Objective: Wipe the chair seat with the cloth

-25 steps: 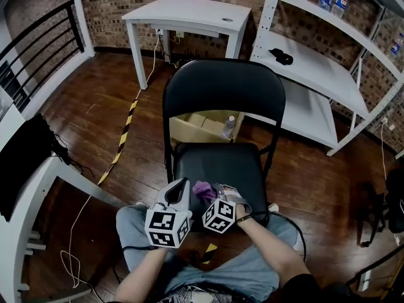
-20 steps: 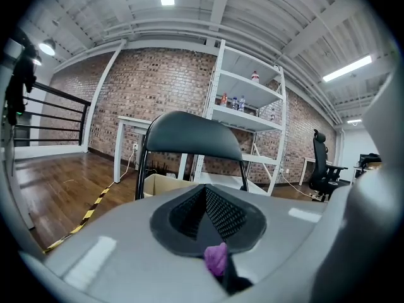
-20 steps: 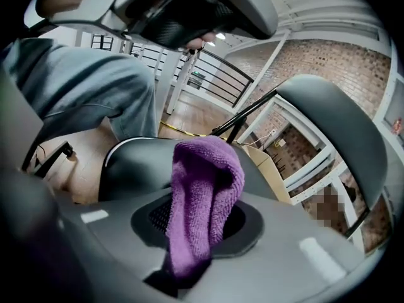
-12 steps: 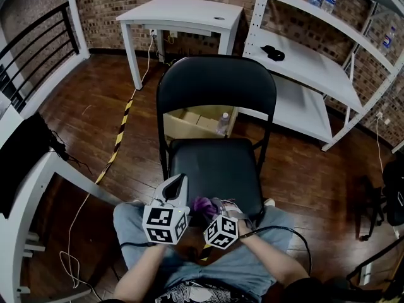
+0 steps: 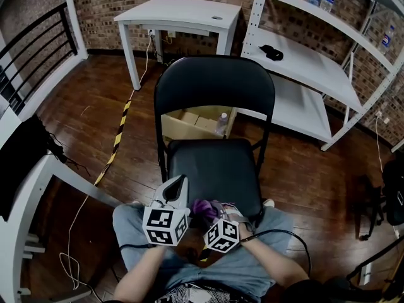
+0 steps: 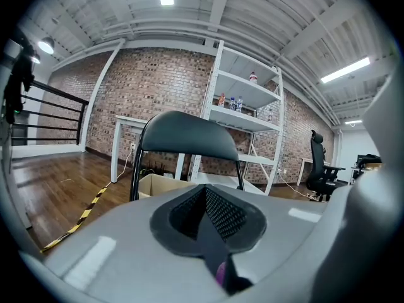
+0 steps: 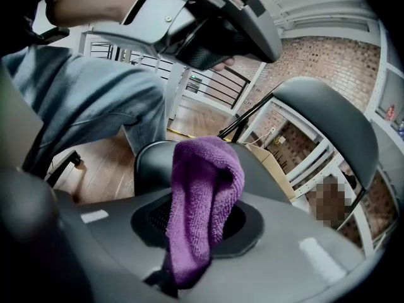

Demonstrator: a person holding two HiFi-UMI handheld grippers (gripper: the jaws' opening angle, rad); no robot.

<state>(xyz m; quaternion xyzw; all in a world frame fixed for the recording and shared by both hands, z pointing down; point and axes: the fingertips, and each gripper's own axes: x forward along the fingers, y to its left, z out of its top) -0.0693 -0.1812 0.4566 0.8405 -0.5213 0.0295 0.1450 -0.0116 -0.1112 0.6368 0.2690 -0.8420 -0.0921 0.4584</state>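
Both by chair seat; left tongs together; right tongs clamped on cloth, lengthwise along jaws

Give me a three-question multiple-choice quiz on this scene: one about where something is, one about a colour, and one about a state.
1. Where is the cardboard box?
A. on the floor behind the chair
B. on the seat
C. on the person's lap

2. What colour is the cloth?
A. green
B. purple
C. white

3. What state is the right gripper in?
A. open and empty
B. shut on the cloth
C. shut on nothing

Answers:
1. A. The head view shows the box through the gap between backrest and seat, on the wooden floor beyond.
2. B. The right gripper view shows its purple pile close up.
3. B. In the right gripper view the cloth is pinched between the jaws and bulges out above them.
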